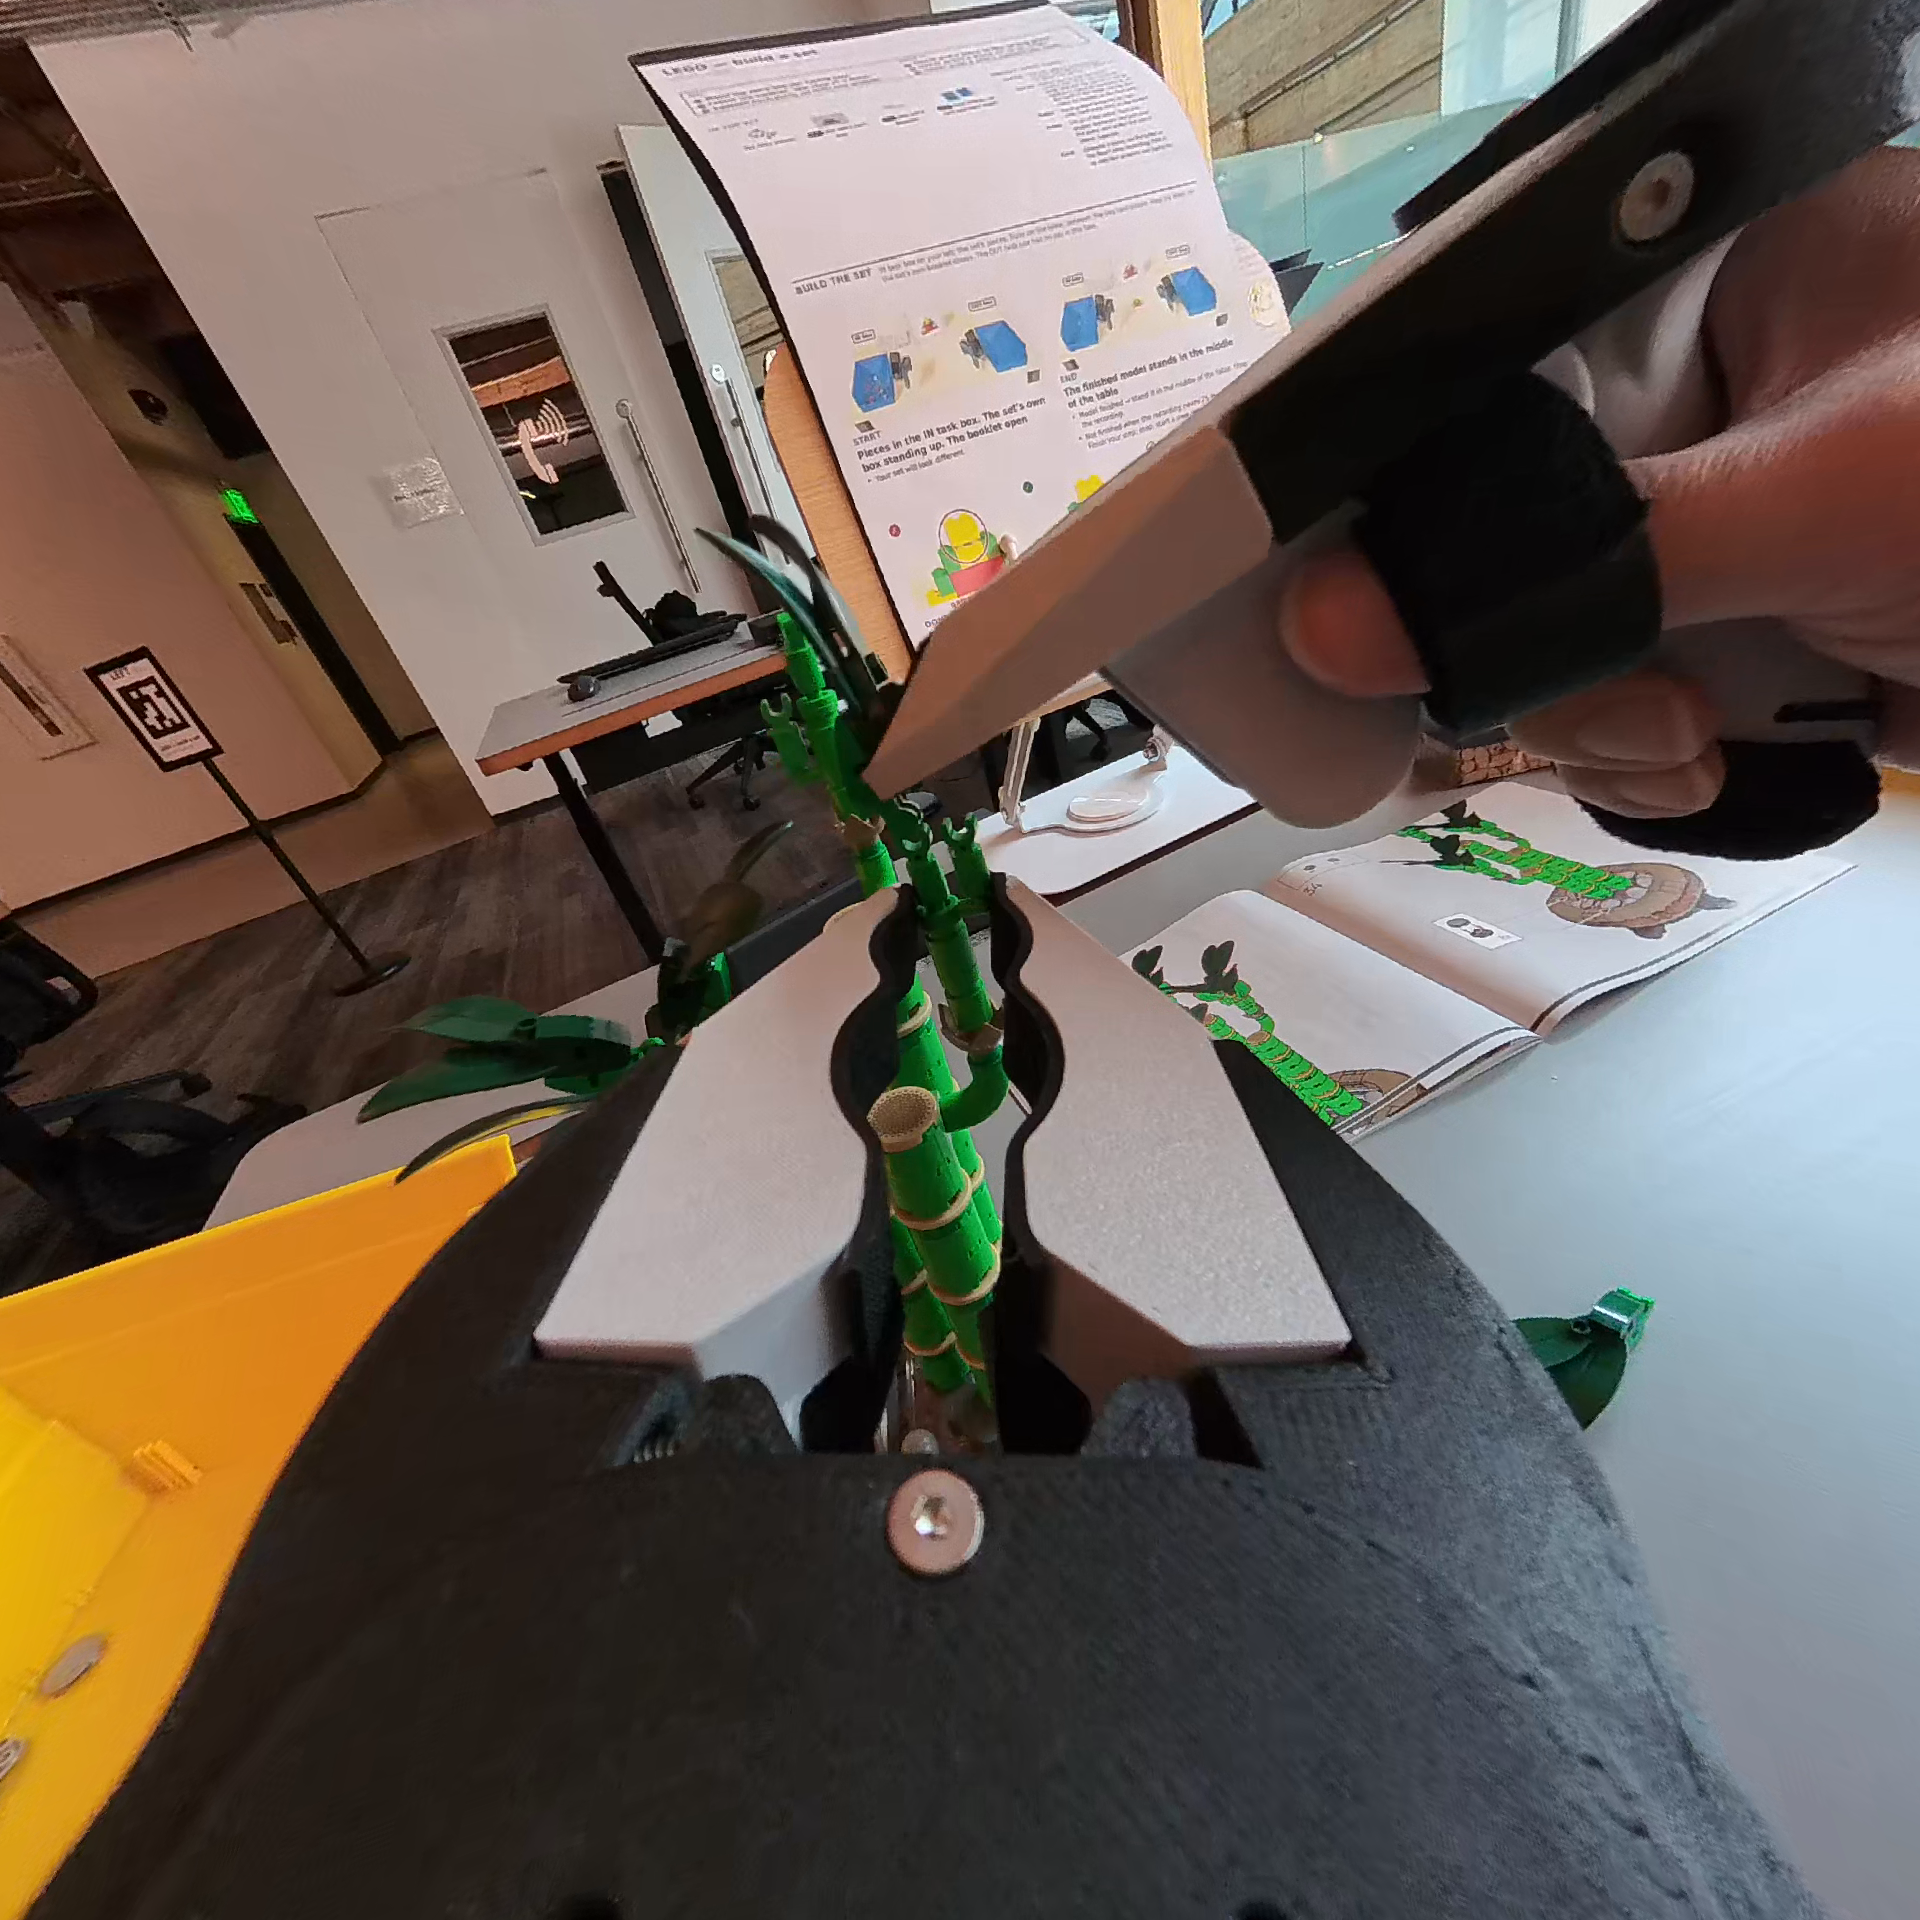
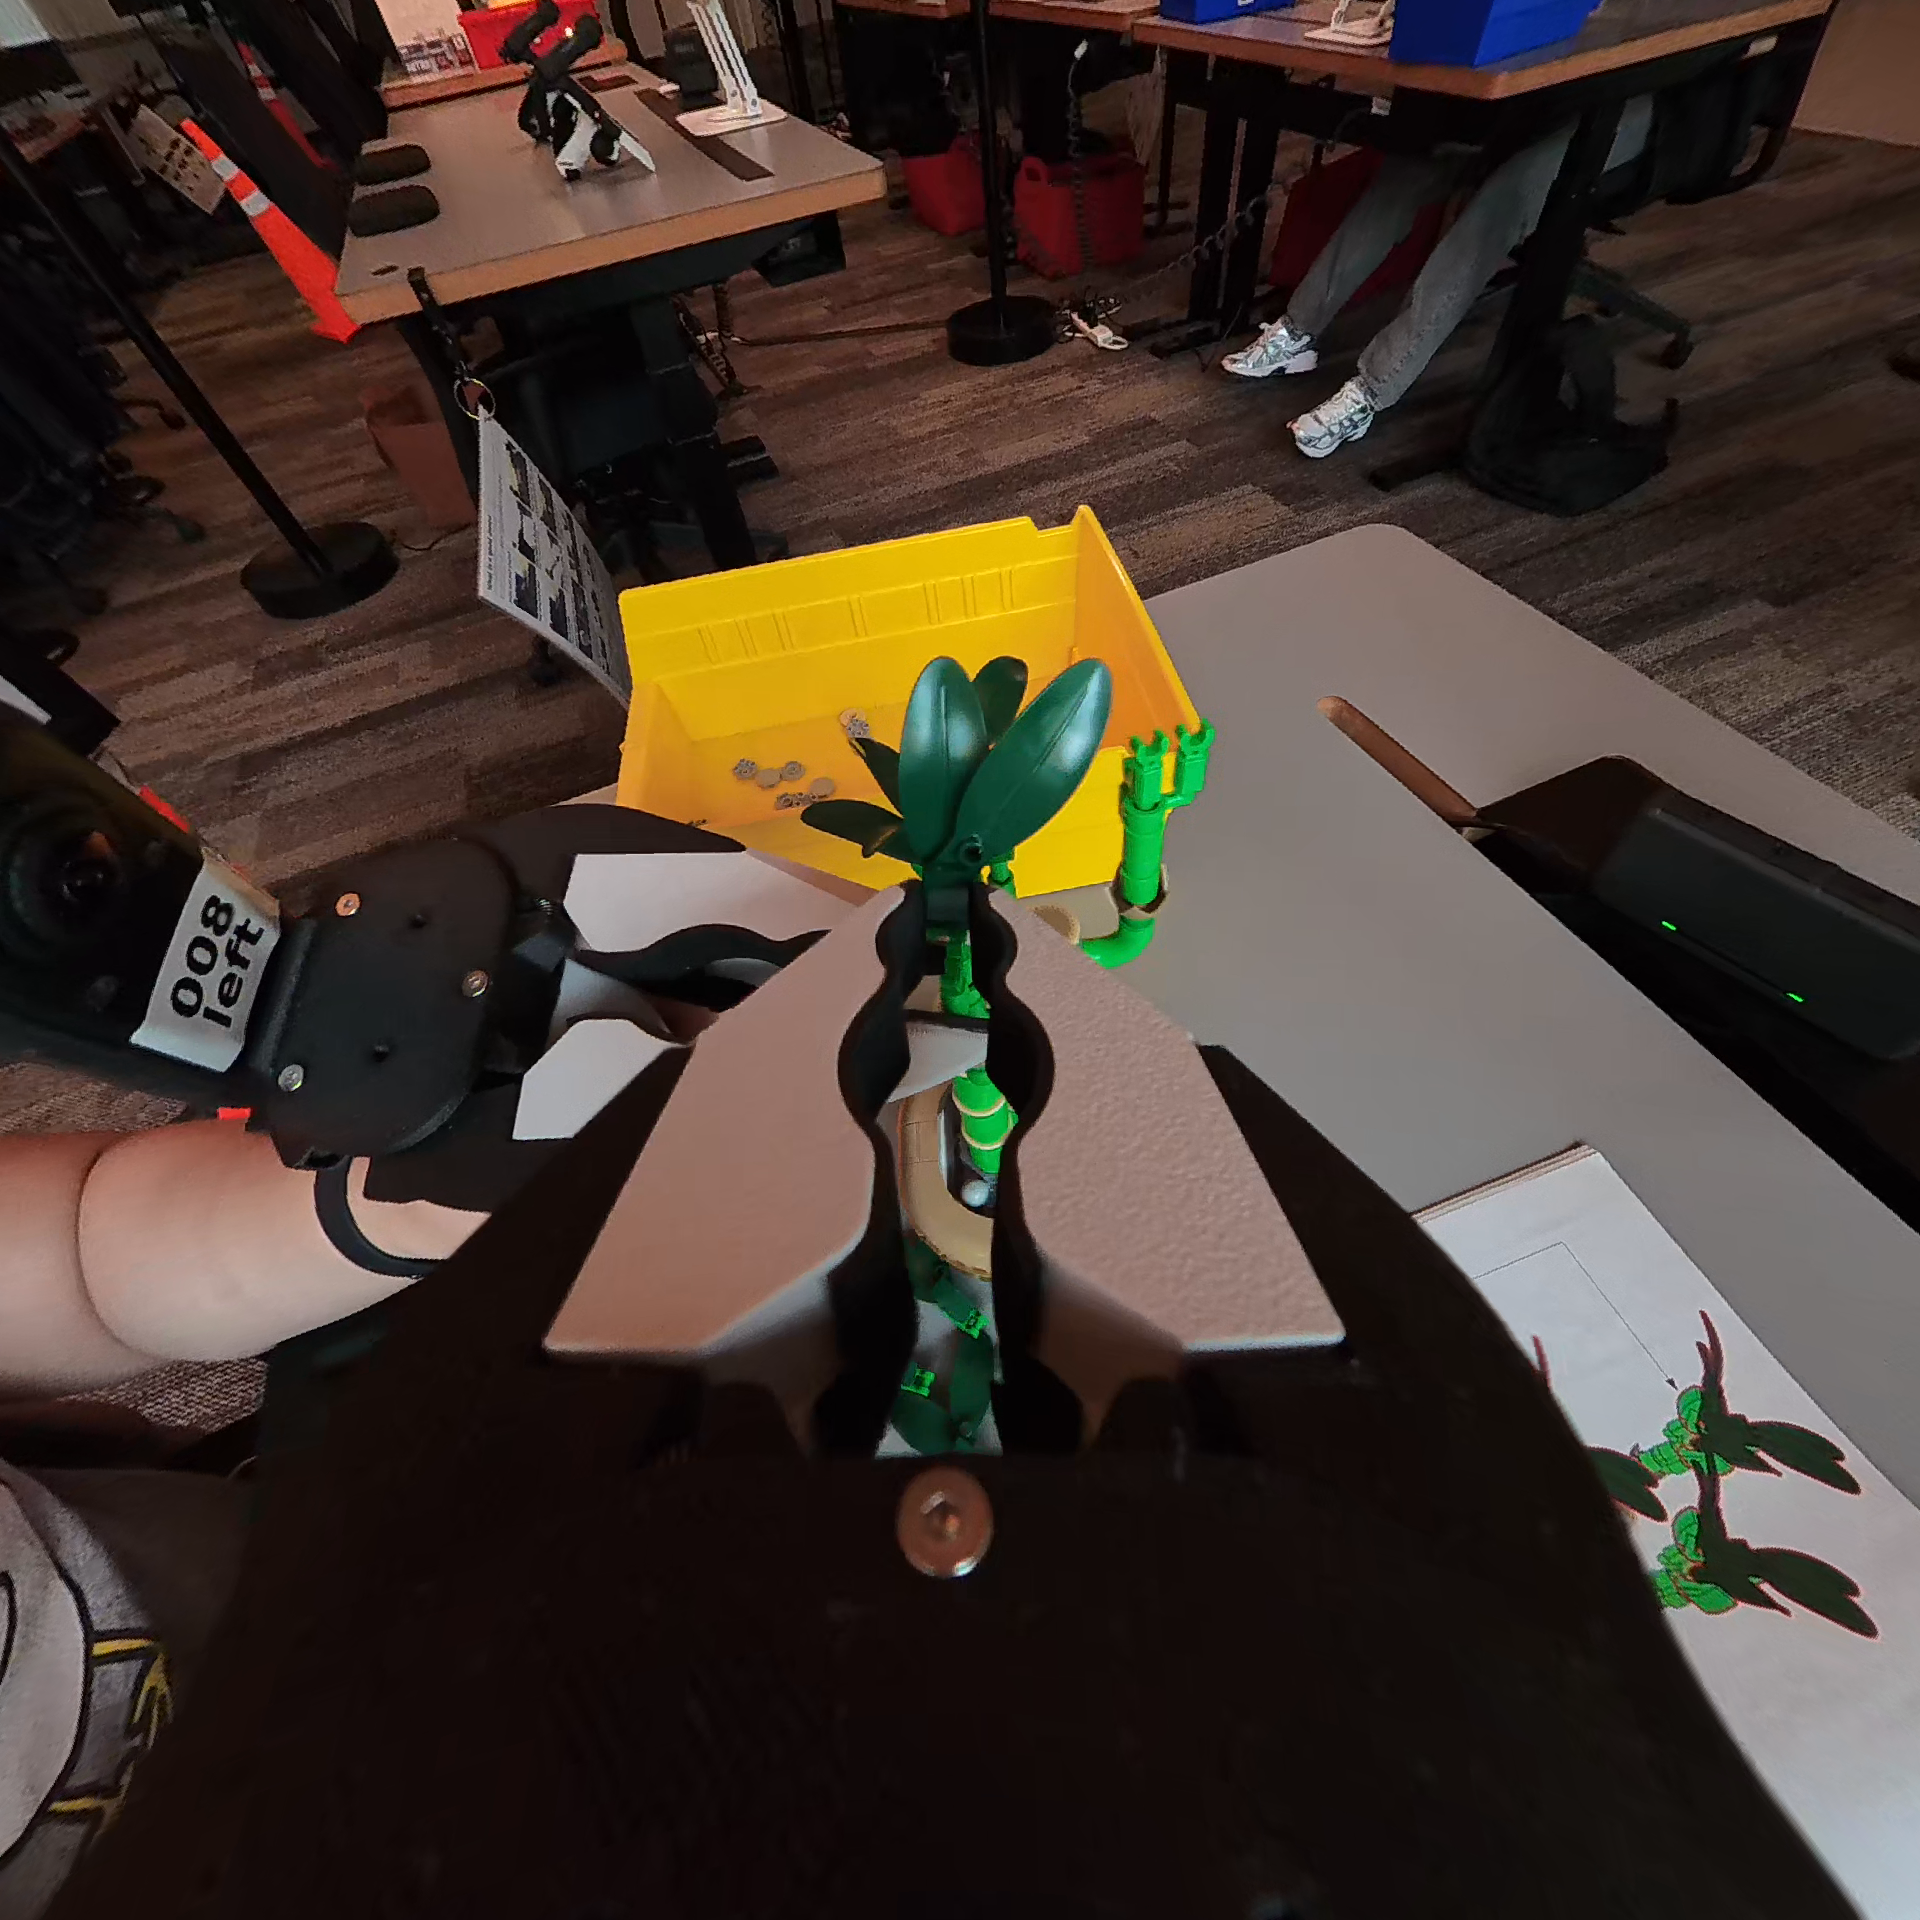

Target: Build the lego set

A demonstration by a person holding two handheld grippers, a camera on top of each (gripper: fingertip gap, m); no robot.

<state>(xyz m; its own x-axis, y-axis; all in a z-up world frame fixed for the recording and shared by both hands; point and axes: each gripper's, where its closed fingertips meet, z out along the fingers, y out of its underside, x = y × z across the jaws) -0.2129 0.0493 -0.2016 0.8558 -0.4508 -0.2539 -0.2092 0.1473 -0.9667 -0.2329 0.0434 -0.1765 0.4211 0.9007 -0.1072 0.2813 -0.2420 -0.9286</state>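
The left tool is pinching the green bamboo stalks of the lego model near their base. At twelve o'clock, the right tool is gripping a dark green leaf cluster, seemingly pressing it onto a stalk top. Next, firm seating looks needed. Beyond, at twelve o'clock, a yellow bin is sitting on the tabletop; an open booklet is lying at two o'clock. Printed sheets carry writing.

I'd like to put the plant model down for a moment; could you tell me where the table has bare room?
The table is bare between the yellow bin, the black box and the open booklet. A second bare strip lies past the loose leaf piece. Around both grippers and the bin's near edge it is crowded.
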